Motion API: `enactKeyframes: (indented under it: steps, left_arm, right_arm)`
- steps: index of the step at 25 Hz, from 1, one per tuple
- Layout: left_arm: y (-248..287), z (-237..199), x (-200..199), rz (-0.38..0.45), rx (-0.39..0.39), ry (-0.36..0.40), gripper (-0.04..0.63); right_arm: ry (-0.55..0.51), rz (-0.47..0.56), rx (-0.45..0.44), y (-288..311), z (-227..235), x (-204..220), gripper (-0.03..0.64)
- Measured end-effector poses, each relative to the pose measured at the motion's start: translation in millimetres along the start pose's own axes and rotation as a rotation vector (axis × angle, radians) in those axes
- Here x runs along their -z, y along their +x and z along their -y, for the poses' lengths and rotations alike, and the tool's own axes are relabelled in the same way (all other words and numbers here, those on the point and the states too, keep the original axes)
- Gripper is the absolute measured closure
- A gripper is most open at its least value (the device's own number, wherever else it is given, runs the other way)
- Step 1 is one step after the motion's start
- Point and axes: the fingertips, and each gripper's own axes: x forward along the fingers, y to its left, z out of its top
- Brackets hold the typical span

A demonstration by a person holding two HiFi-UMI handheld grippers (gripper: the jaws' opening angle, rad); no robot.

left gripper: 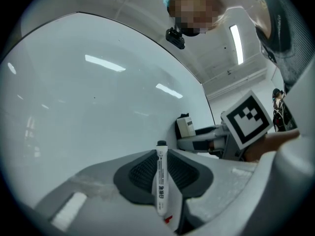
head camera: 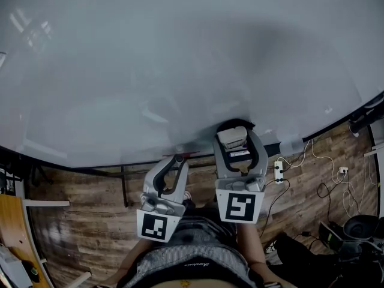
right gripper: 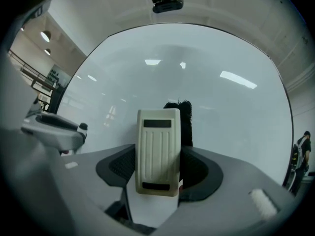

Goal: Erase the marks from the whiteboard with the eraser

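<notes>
Right tool [head camera: 239,150] is clamped on the eraser [right gripper: 157,149] at the whiteboard [head camera: 180,59] bottom edge, left tool [head camera: 170,176] grips a marker [left gripper: 161,181]; no marks visible, so erasing looks done, and parking the eraser looks like your next move.

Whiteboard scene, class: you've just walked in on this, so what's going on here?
A person faces the whiteboard with a gripper in each hand. The left gripper has its fingers closed on a marker. The right gripper has its fingers closed on the eraser, held up near the board's lower edge. No marks show on the board in these views. It can't be told whether the eraser touches the board.
</notes>
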Motion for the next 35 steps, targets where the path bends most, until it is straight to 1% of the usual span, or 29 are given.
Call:
enactKeyframes:
  steps: [1, 4, 5, 8, 10, 12, 15, 21, 24, 27, 31, 35]
  left_arm:
    - [-0.2, 0.0, 0.5, -0.002, 0.001, 0.001, 0.518]
    - [-1.0, -0.5, 1.1, -0.005, 0.007, 0.005, 0.518]
    - [0.3, 1.4, 1.6, -0.008, 0.008, 0.005, 0.518]
    - [3.1, 7.1, 1.4, -0.012, 0.014, 0.011, 0.518]
    - [3.1, 7.6, 0.9, -0.015, 0.022, 0.016, 0.518]
    - [4.1, 8.4, 0.8, -0.016, 0.031, 0.019, 0.518]
    - [8.2, 14.3, 4.0, -0.022, 0.051, 0.02, 0.518]
    - [9.9, 16.3, 6.2, -0.013, 0.072, 0.037, 0.518]
    - [4.5, 13.3, 5.1, 0.0, 0.071, 0.036, 0.518]
    - [8.6, 14.1, 6.9, -0.005, 0.074, 0.036, 0.518]
    - [10.9, 16.9, 4.5, -0.006, 0.074, 0.03, 0.518]
    - [7.8, 14.3, -1.6, 0.002, 0.075, 0.019, 0.518]
  right_arm:
    - [0.01, -0.018, 0.008, 0.2, 0.9, 8.2, 0.357]
    - [0.09, -0.031, 0.016, 0.5, 3.6, 24.4, 0.357]
    - [0.101, -0.039, 0.016, 0.3, 6.6, 30.1, 0.357]
    - [0.086, -0.092, 0.023, -1.3, 11.7, 48.8, 0.357]
    - [0.095, -0.101, 0.024, -1.3, 10.4, 53.6, 0.357]
    - [0.131, -0.084, 0.013, -0.7, 9.1, 53.6, 0.357]
    - [0.2, -0.08, -0.032, -2.9, 7.4, 57.7, 0.357]
    - [0.217, -0.037, -0.098, -16.2, -4.8, 54.4, 0.356]
    - [0.259, -0.03, -0.089, -26.7, -14.9, 51.8, 0.356]
    - [0.295, -0.026, -0.091, -31.7, -22.2, 54.1, 0.356]
    - [0.321, 0.033, -0.125, -40.2, -37.6, 42.4, 0.354]
    - [0.343, 0.065, -0.121, -47.8, -49.7, 29.8, 0.354]
